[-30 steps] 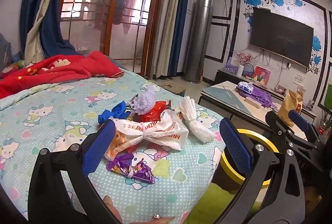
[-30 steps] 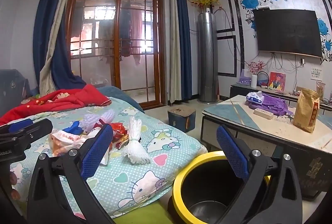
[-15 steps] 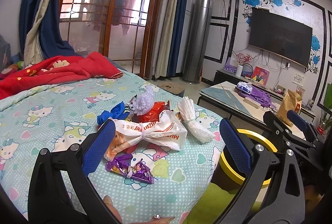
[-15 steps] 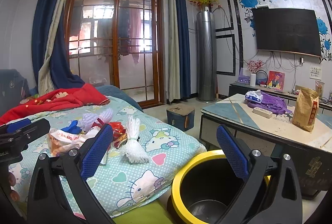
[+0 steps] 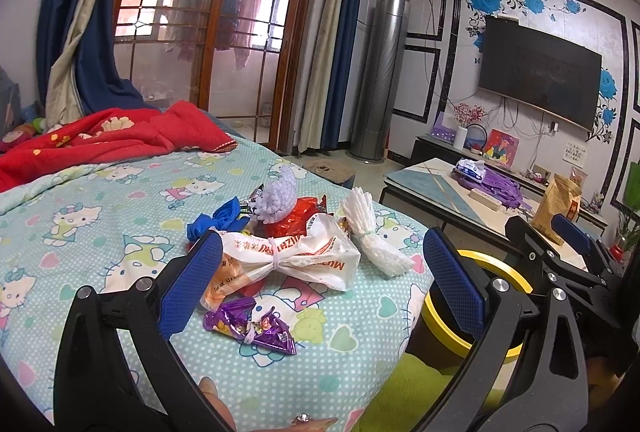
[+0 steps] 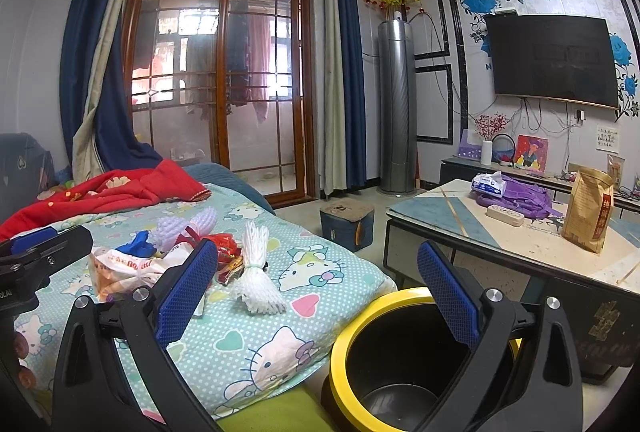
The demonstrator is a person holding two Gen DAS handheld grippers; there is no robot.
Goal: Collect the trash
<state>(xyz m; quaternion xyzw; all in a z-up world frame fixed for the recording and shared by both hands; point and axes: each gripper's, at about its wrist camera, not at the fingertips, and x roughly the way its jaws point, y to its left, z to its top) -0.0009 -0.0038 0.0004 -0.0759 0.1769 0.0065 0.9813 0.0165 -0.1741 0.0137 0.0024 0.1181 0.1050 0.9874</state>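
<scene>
Trash [image 5: 280, 256] bag shows red lettering, mirrored, unreadable; both grippers gape

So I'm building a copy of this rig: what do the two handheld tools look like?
Both match: the left tool and right tool have black, angular plastic linkage frames with cut-outs, silver screw heads at the joints, and flat blue cross-hatched fingertip pads. No cables show. White lettering marks the left tool's side, unreadable here.
</scene>
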